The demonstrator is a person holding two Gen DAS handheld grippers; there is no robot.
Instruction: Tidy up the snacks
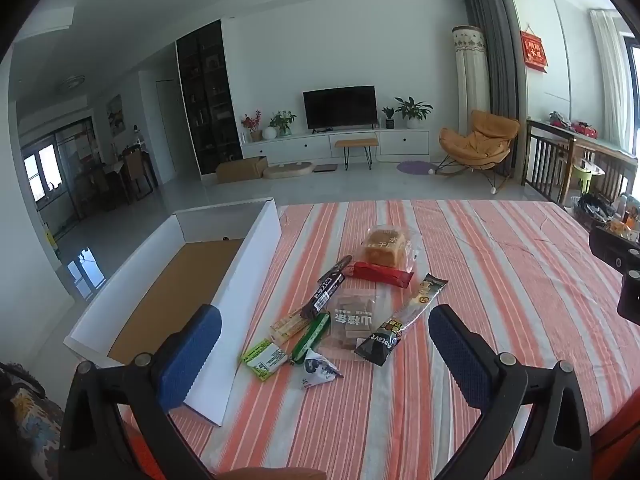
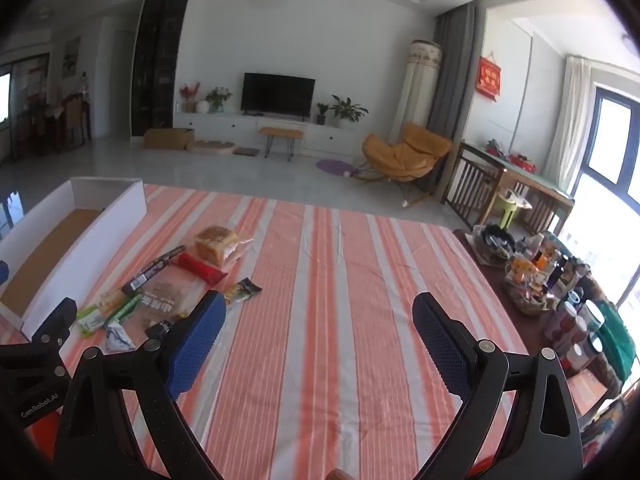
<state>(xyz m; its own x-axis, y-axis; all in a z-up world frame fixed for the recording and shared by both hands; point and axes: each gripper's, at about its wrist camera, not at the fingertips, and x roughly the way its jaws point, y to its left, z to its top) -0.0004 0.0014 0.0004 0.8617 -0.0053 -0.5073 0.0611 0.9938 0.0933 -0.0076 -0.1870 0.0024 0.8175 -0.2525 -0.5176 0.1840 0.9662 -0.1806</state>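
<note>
Lettering reading "GenRobot.AI" runs white along the black body of the left gripper [image 2: 52, 320] at the right wrist view's left edge. Among the snacks, a clear hawthorn-slice pack [image 1: 352, 326] carries bold Chinese characters, upside down, and the black stick pack [image 1: 400, 320] shows "Instant". The snacks lie in a loose pile on the striped tablecloth [image 1: 500, 280], just beside the white box [image 1: 248, 280]: a wrapped bread loaf [image 1: 386, 250], a red bar [image 1: 380, 274], green packets [image 1: 264, 358]. The left gripper [image 1: 324, 330] hovers wide open over the pile, empty. The right gripper [image 2: 320, 320] gapes over bare cloth, empty.
</note>
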